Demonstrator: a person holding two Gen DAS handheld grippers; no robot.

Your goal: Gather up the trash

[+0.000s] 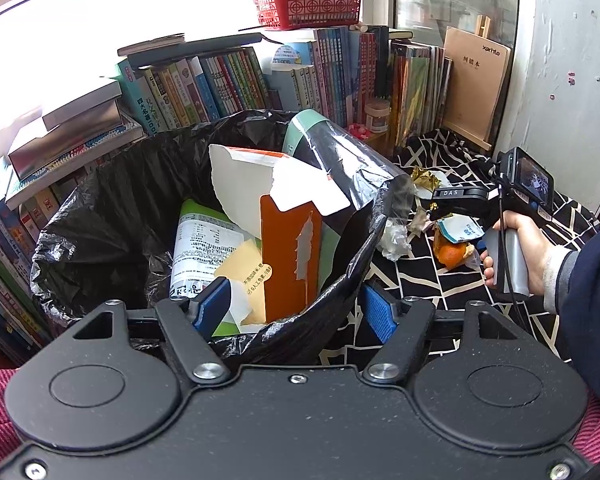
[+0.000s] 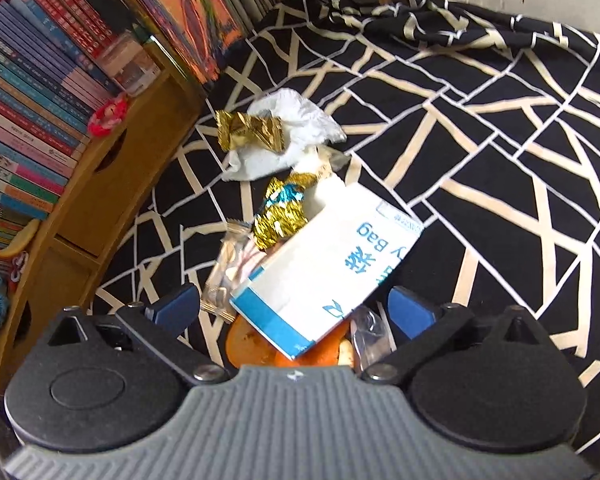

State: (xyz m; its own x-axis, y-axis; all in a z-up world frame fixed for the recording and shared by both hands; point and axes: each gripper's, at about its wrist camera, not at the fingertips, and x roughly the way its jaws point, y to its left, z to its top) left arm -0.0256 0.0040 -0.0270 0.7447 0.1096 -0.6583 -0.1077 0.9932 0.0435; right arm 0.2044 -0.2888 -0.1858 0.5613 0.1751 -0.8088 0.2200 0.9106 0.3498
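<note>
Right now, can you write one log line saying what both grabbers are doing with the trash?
left gripper: holding black bin bag rim | right gripper: open over white-and-blue paper bag | orange peel: underneath, uncollected

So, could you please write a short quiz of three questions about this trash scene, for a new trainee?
1. True or false: the right gripper is already clamped on the white and blue paper bag.
2. What does the left gripper hold by its rim?
A. the red basket
B. the black bin liner
C. a book
3. Fill in: under the paper bag lies orange ____.

Key
1. False: its jaws stand wide, either side of the bag, not pressing it.
2. B
3. peel
</note>
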